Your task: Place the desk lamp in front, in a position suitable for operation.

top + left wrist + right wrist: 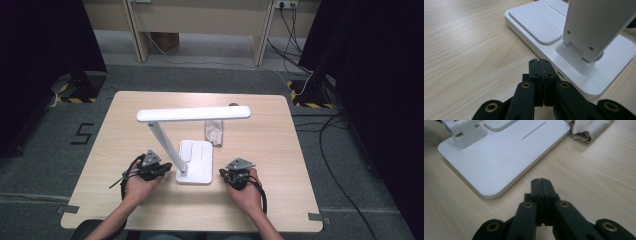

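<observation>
A white desk lamp [192, 114] stands mid-table on a flat rectangular base [200, 167], its long light bar held level over the table. My left gripper [165, 167] rests on the wood just left of the base, jaws shut with nothing between them; its tips [540, 62] nearly touch the base edge [574, 82] below the arm's hinge [579, 58]. My right gripper [223, 173] lies right of the base, also shut and empty, its tips [541, 181] a little short of the base corner [499, 165]. A folded beige cloth [214, 131] lies behind the base, also seen as cloth [589, 130].
The light wooden table [270, 150] has bare wood on both sides of the lamp. Cables run over the grey floor at the right [330, 165]. Dark curtains hang at both sides, and a wooden desk frame [200, 20] stands beyond the table.
</observation>
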